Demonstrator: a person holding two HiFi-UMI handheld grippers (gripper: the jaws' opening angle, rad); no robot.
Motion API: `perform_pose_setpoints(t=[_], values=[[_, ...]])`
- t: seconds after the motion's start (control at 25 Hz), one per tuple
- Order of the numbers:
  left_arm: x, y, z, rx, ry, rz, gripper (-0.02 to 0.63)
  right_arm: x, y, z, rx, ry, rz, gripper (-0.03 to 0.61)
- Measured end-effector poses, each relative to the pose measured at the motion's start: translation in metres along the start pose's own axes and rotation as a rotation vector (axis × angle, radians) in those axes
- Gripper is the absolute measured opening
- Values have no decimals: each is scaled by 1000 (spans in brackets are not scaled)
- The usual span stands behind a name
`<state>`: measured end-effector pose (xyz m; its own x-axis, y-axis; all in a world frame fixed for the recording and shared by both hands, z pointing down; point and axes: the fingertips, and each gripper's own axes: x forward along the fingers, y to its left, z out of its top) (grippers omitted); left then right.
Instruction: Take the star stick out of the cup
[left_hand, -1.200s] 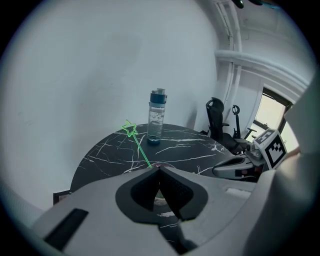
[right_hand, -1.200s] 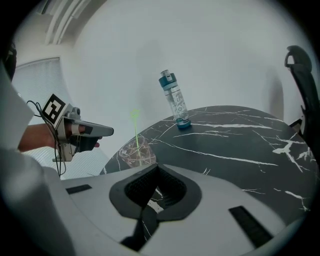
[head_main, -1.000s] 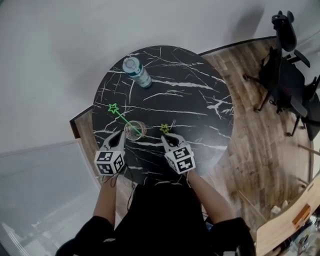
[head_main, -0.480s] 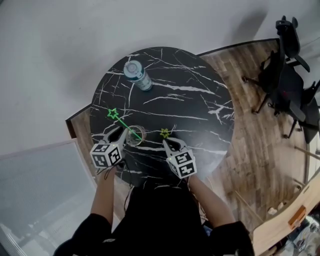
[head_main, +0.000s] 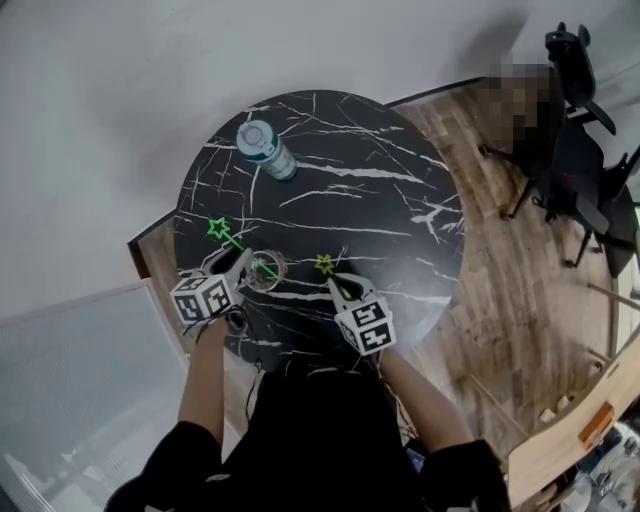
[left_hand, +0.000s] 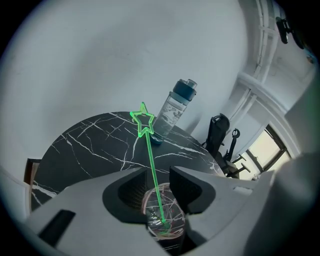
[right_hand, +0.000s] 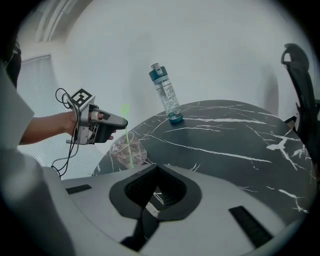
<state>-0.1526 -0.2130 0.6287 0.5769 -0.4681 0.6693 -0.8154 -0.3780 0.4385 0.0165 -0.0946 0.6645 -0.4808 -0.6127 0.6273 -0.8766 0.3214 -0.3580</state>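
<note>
The left gripper (left_hand: 159, 172) stands with its jaws wide, having just been opening. The clear cup (left_hand: 165, 220) sits low between them and the green star stick (left_hand: 151, 165) rises up through the gap. As far as the left gripper view shows, the pads press on neither.

The cup (head_main: 266, 268) stands near the near-left edge of the round black table (head_main: 380, 210). The stick (head_main: 240, 247) has its foot in the cup and leans out toward the left edge, star end uppermost. A bottle (head_main: 268, 150) stands well apart, toward the far edge.

The right gripper (head_main: 333, 285) is closed and rests near the near edge. A small yellow star (head_main: 324, 264) lies just beyond its tips; I cannot tell whether the gripper holds it.

The step in hand looks like closing the left gripper, and the care lies in what it closes on.
- **Gripping the stick:** the pads should meet the thin shaft above the rim and square to it, so that it does not slip sideways.
- **Gripping the cup:** the squeeze should be light, since the thin clear wall will likely buckle.

In either case the stick should be drawn out along its own lean. Pulling it straight up would probably drag the rim and tip the cup, which looks light, toward the table edge.
</note>
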Motion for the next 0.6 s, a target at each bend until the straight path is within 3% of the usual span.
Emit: perform_pose_setpoints(t=[0.08,0.24,0.6], values=[[1,1,0,4,-4,13,124,-1,-2,-1,2,-1,-2,-3],[3,4,1,1,-19,24,25,-4,-2,-1,3,0,0,-3],[-7,-8,13,56,-62,9,14,-11,-1,-3,-6,-1,8,-3]])
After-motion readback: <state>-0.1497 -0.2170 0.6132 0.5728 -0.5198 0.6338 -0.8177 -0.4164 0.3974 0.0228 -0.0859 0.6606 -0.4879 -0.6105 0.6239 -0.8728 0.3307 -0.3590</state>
